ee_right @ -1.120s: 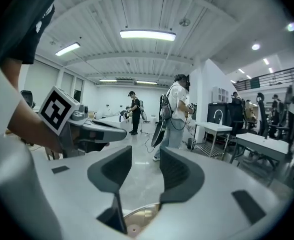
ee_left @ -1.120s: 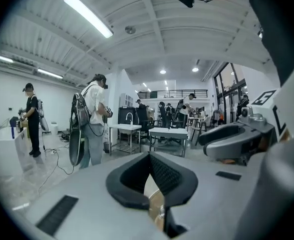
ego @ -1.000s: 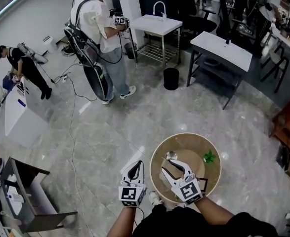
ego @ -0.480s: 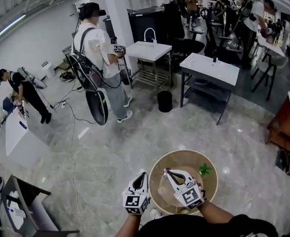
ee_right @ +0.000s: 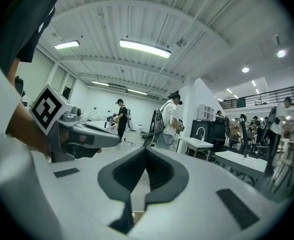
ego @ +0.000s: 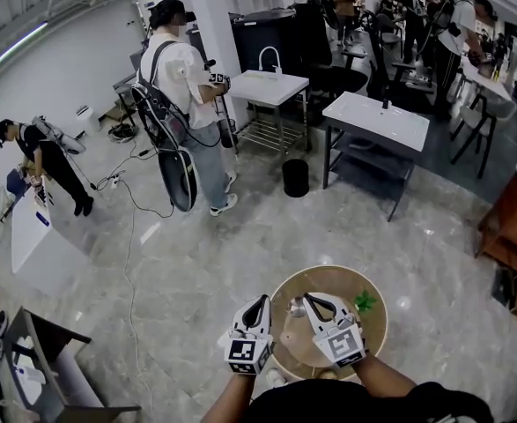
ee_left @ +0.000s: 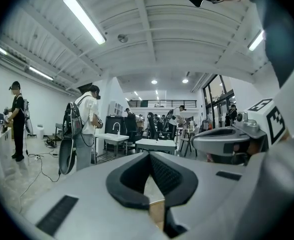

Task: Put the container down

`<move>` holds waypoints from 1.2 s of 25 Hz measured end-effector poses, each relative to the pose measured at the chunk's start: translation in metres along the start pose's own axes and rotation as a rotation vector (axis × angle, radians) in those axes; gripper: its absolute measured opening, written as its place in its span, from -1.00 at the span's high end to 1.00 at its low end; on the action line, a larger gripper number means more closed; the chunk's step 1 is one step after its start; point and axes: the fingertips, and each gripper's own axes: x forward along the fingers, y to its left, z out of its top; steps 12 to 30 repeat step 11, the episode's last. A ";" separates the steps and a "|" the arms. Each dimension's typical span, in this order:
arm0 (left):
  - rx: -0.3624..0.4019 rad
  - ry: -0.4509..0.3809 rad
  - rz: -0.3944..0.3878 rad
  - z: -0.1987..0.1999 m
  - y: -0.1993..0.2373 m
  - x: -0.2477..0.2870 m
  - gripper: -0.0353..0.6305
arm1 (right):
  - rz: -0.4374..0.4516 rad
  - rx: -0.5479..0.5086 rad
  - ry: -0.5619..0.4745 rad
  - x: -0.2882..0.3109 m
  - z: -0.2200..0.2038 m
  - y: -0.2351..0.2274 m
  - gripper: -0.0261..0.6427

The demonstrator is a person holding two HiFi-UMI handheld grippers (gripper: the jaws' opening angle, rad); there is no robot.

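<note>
A round wooden table [ego: 364, 333] stands right below me, with a small green thing [ego: 364, 303] on its right part. My right gripper [ego: 309, 298] hangs over the table's left part, jaws shut and nothing between them [ee_right: 145, 149]. A small pale thing [ego: 297, 306] lies on the table next to its tips; I cannot tell whether it is the container. My left gripper [ego: 260, 300] is held beside the table's left edge, also shut and holding nothing [ee_left: 149, 154]. Both point about level into the room.
A person with a backpack [ego: 183, 86] stands ahead at the left. Behind are a white sink table [ego: 271, 86], a second white table [ego: 377, 117] and a black bin [ego: 296, 176]. Cables cross the floor; a grey cart [ego: 47, 359] is at lower left.
The right gripper's jaws, open over the table a second ago, are now shut on nothing. Both grippers have risen, and the head view has tilted up toward the room.
</note>
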 end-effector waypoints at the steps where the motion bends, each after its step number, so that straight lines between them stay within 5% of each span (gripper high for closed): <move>1: 0.002 0.000 -0.002 -0.001 0.000 0.001 0.92 | -0.005 -0.009 0.000 0.001 0.000 -0.002 0.93; 30: -0.008 0.022 0.005 -0.006 -0.006 0.007 0.92 | -0.019 -0.017 -0.016 0.001 0.004 -0.022 0.93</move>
